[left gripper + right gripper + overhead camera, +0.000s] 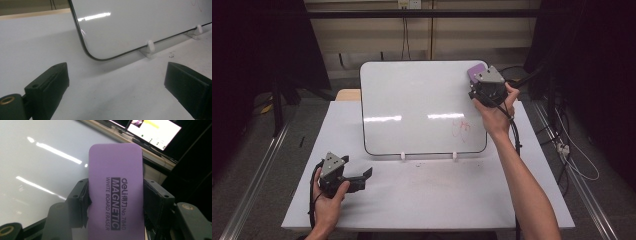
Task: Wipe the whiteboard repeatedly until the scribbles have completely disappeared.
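Observation:
A purple whiteboard eraser point(116, 182) sits clamped between the black jaws of my right gripper point(116, 195), its printed label facing the camera. From above, that right gripper point(488, 86) is up by the whiteboard's top right corner, the eraser point(474, 73) poking out past it. The whiteboard point(422, 107) leans on two white clips and bears a small red scribble point(461, 127) low on its right side. My left gripper point(362, 177) rests low over the table's front left, jaws wide apart and empty; ahead of it are the whiteboard's lower corner point(100, 40) and a white clip point(150, 47).
The white table point(427, 195) carries the whiteboard toward its back half. Cables point(572, 150) trail on the floor to the right, and metal rails run along both sides. A lit monitor point(155, 131) stands beyond the whiteboard in the right gripper view.

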`<state>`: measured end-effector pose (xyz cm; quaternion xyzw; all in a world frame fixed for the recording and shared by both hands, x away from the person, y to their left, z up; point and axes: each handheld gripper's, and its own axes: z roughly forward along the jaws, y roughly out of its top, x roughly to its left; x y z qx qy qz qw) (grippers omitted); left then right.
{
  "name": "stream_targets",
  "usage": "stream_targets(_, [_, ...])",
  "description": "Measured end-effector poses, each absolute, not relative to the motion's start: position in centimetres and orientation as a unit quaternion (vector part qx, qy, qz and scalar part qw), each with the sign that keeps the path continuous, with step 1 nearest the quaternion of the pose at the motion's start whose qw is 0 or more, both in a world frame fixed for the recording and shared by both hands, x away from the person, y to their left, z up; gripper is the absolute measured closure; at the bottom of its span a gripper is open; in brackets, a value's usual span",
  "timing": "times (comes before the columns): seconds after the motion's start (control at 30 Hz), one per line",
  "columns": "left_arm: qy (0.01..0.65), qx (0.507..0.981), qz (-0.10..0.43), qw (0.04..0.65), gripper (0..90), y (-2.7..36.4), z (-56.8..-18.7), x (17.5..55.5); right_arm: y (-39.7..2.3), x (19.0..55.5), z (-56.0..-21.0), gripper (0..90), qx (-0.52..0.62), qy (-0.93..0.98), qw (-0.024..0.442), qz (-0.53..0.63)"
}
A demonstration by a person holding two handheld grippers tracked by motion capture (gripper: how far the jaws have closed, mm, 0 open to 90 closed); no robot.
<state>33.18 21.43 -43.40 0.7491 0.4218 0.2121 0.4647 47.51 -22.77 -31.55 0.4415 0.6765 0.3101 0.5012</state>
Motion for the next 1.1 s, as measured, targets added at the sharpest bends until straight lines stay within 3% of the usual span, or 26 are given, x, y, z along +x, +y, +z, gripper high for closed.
stream_targets(0.2, [0.420, 0.750, 0.212, 0.465, 5.8, 21.5, -43.4, 33.2, -22.3, 47.8, -31.3, 41.7, 0.432, 0.679, 0.516, 0.294])
stream_targets(0.4, [0.417, 0.750, 0.214, 0.466, 5.8, 21.3, -43.3, 33.1, -20.5, 46.1, -33.3, 41.7, 0.406, 0.698, 0.513, 0.292])
stream_targets(0.67, [0.419, 0.750, 0.214, 0.465, 5.8, 21.2, -43.4, 33.1, -18.5, 44.5, -34.9, 41.7, 0.370, 0.730, 0.486, 0.306])
stream_targets(1.1, [0.410, 0.755, 0.211, 0.465, 6.4, 21.0, -43.4, 33.1, -21.1, 47.8, -31.4, 41.7, 0.412, 0.696, 0.501, 0.309])
